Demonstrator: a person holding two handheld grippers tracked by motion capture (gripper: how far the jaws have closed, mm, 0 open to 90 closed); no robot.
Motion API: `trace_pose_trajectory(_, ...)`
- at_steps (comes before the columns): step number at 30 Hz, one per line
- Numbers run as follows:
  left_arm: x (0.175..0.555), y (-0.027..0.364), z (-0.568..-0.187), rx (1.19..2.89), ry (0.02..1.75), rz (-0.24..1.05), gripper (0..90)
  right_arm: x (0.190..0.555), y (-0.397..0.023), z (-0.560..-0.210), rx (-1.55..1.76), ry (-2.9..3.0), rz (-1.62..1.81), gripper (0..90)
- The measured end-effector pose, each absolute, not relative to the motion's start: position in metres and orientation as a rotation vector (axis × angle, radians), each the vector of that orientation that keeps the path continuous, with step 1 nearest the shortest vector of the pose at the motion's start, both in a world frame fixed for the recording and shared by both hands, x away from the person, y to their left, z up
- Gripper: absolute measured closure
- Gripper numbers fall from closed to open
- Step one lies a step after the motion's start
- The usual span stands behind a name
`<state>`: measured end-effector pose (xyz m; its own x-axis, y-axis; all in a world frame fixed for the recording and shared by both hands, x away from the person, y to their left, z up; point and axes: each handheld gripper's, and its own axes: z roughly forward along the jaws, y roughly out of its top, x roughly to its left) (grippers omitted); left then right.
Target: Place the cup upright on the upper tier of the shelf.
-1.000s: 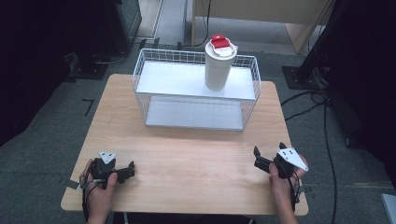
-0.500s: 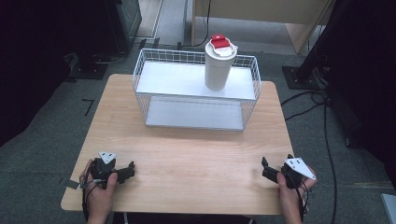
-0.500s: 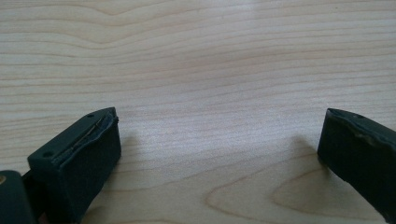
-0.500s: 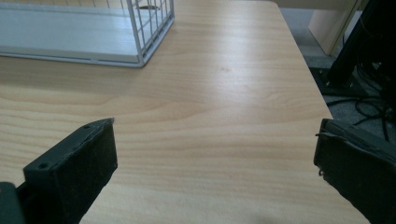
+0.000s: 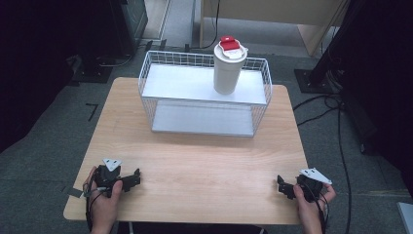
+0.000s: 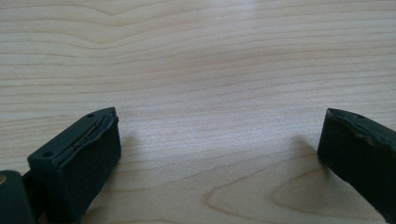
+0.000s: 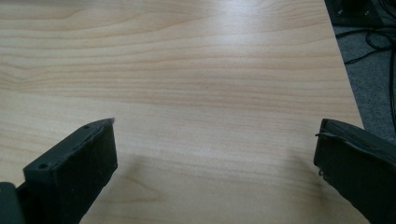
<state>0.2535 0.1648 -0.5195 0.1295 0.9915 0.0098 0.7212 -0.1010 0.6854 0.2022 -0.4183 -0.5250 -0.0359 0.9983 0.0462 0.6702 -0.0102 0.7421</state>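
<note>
Both hands rest at the near edge of the desk [image 5: 204,161], one at each corner, which reads to me as a resting stance rather than work in progress. The left gripper [image 5: 132,177] lies low on the wood at the near left, its jaws pointing in toward the middle of the desk; in the left gripper view they stand wide apart with nothing but bare wood grain between them. The right gripper [image 5: 283,186] sits at the near right, likewise pointing inward, and in the right gripper view its jaws gape just as wide and hold nothing, with the desk's right edge and some cables on the floor beyond. The thing they would have to deal with, I judge, is the white cup [image 5: 228,72] with the red-topped lid: it stands upright on the upper shelf of the white wire rack [image 5: 146,92] at the far side of the desk, toward the right end of that shelf, well apart from both grippers. The lower shelf under it lies bare. Placed up there, the cup is steady and easy to come at from the front or above, since the rack's rim is low. It stands nearer the right hand's side, so that gripper seems the likelier one to go for it, jaws already spread wide enough, I would guess, for the cup's body.
</note>
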Motion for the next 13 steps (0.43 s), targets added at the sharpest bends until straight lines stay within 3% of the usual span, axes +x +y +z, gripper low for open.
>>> trace_pose_trajectory(13, 0.2535, 0.1649, -0.5195, 1.882, 1.645, 0.663, 0.0, 0.2003, -0.4156, -0.5267, 1.734, 1.810, 0.781, 0.0)
